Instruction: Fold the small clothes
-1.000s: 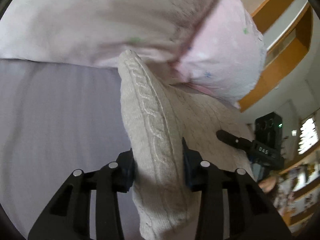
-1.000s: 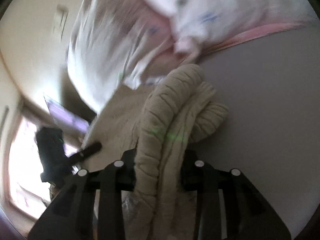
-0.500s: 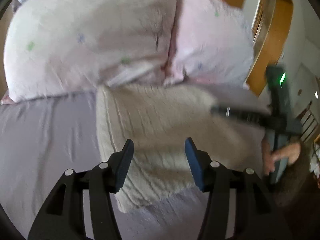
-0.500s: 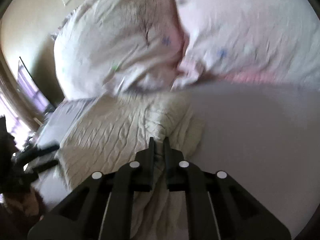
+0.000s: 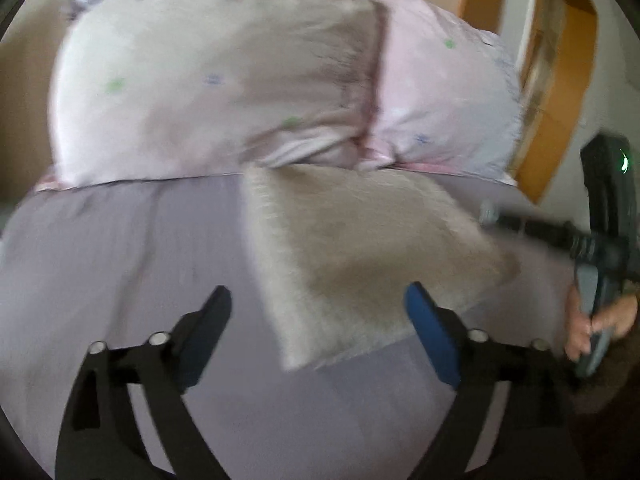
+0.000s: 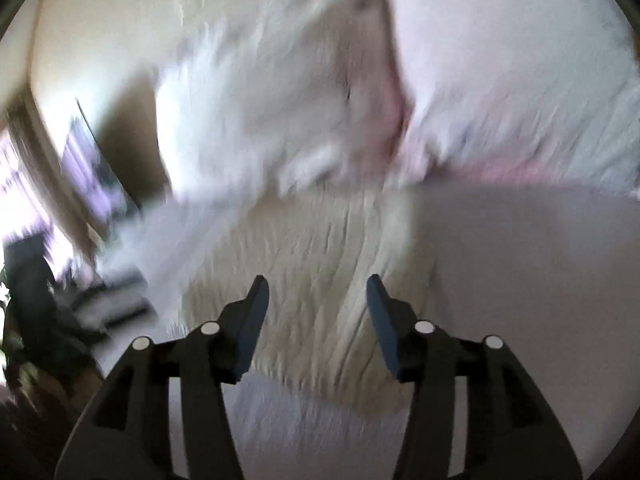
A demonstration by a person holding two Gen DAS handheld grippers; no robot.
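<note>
Both claws have let go and backed off, left claw (image 5: 318,312) and right claw (image 6: 316,304) now open over the folded sweater (image 5: 360,256) on the bed (image 5: 112,248); loose knit could spring open.

One folded cream knit garment (image 5: 360,256) lies on one lilac bedsheet (image 5: 120,256) below two pale floral pillows (image 5: 208,92), two grippers nearby.

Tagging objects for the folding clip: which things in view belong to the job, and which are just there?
Job:
- cream knit garment, lying folded on the bed sheet
- left gripper, open, holding nothing
- right gripper, open, over the knit

Just there:
- two pink pillows behind the garment
- wooden frame, far right
</note>
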